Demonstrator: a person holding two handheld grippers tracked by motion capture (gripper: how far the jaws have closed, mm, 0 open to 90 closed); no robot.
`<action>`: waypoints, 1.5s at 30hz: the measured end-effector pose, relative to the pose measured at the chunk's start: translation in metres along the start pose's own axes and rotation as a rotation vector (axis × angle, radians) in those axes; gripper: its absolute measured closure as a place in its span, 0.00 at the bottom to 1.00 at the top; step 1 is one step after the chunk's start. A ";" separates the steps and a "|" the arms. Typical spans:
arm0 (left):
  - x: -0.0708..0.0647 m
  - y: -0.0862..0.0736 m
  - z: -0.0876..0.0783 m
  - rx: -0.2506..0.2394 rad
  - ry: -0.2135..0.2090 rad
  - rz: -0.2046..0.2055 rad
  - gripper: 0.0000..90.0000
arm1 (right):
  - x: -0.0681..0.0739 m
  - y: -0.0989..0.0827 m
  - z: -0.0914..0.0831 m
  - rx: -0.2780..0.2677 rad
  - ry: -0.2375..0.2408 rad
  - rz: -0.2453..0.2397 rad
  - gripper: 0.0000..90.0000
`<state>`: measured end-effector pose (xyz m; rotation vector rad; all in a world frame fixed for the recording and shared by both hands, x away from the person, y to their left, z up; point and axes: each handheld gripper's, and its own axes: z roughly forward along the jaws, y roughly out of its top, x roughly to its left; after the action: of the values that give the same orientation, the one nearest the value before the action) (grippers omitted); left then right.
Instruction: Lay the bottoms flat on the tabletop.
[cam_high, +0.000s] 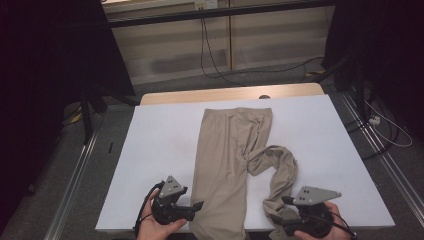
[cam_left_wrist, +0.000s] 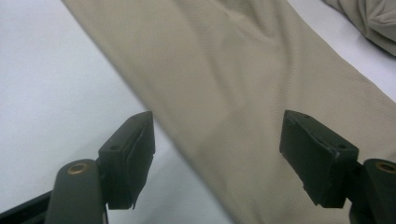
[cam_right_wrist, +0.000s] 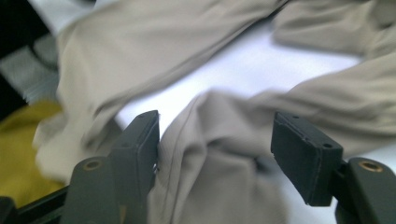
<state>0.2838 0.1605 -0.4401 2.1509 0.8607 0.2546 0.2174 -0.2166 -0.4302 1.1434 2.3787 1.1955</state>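
At the near left corner of the white table (cam_high: 165, 130) a hand (cam_high: 150, 224) cups the left gripper (cam_high: 196, 205), which points rightward at the edge of a pair of beige trousers (cam_high: 225, 155). Its jaws stand apart with nothing pinched between them. In the left gripper view the left gripper (cam_left_wrist: 217, 140) hovers over one flat trouser leg (cam_left_wrist: 224, 84): one jaw is above bare tabletop (cam_left_wrist: 51, 93), the other above the cloth, and the leg's edge runs slantwise between them.

The trousers lie along the middle of the table, waistband at the far end near a strip of bare wood (cam_high: 225, 93). One leg runs straight toward the near edge and hangs over it. The other leg (cam_high: 281, 172) is bunched and twisted, curling out to the right and back down toward the near edge.

At that crumpled leg's near end sits the right gripper (cam_high: 278, 220), held in the person's other hand (cam_high: 320, 231), a grey three-cornered plate (cam_high: 316, 194) on top. In the right gripper view, the right gripper (cam_right_wrist: 215, 140) has its jaws apart, with rumpled cloth (cam_right_wrist: 210, 154) heaped between them. The fabric brushes the inner face of one jaw, while a gap shows beside the other, so nothing is clamped. Something yellow (cam_right_wrist: 18, 154) shows below the table edge there, too blurred to name.
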 end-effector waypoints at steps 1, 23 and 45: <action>0.000 0.000 0.000 -0.001 0.001 0.001 0.30 | -0.004 0.003 0.002 0.001 -0.002 0.006 0.34; 0.002 -0.001 -0.001 0.001 0.006 -0.004 0.30 | 0.000 -0.009 0.019 0.162 -0.012 -0.055 0.95; 0.000 0.002 0.002 -0.001 0.001 -0.004 0.29 | -0.083 0.022 0.027 0.019 -0.189 0.091 0.55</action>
<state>0.2859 0.1586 -0.4402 2.1478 0.8649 0.2544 0.2982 -0.2540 -0.4411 1.3208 2.2234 1.0423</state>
